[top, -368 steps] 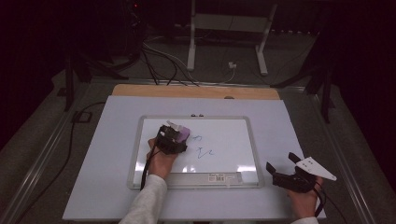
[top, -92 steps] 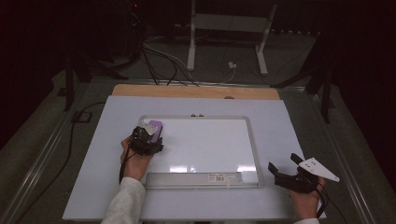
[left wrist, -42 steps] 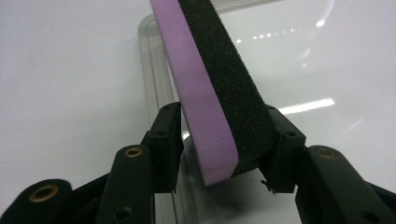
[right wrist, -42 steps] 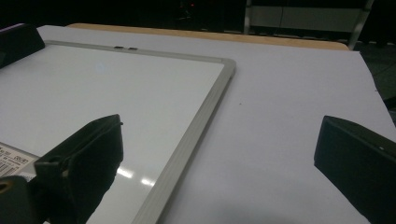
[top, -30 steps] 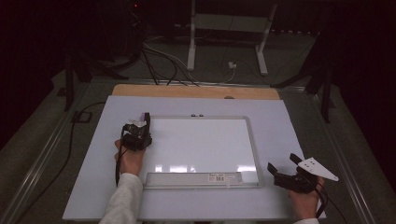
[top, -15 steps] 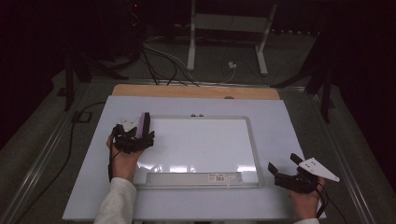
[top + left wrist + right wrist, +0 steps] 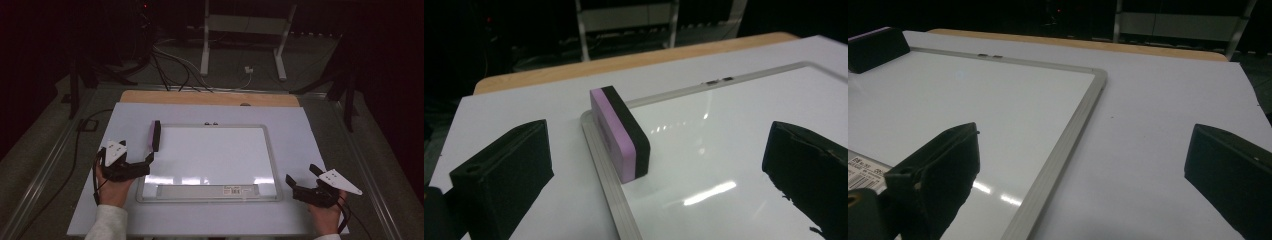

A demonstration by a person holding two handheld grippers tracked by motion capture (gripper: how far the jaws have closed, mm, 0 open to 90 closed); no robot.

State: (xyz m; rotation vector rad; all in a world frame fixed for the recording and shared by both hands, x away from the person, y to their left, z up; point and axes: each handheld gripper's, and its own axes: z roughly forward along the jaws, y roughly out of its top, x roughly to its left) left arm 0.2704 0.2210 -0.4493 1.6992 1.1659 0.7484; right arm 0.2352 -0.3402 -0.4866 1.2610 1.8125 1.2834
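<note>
A purple and black eraser [image 7: 154, 136] [image 7: 619, 132] stands on its long edge on the left frame of the whiteboard [image 7: 210, 155] [image 7: 734, 150]. The board's surface is wiped clean. My left gripper [image 7: 142, 162] [image 7: 656, 150] sits just short of the eraser on the near side. Its jaws have just been opening, stand wide and hold nothing. My right gripper [image 7: 300, 174] [image 7: 1083, 135] rests open by the board's near right corner with nothing between its jaws. In the right gripper view the eraser [image 7: 875, 47] lies far off at the upper left, across the whiteboard [image 7: 973, 100].
The board lies on a white sheet [image 7: 310, 130] that covers the table. A wooden strip [image 7: 210, 98] shows along the far edge. A barcode label [image 7: 240, 190] sits on the board's near tray. Cables [image 7: 175, 65] and stand legs [image 7: 280, 40] lie on the floor beyond.
The left gripper has let go of the eraser at the board's left edge, opened wide and drawn back toward the person. The eraser stays standing on the frame. The right gripper has not moved.
</note>
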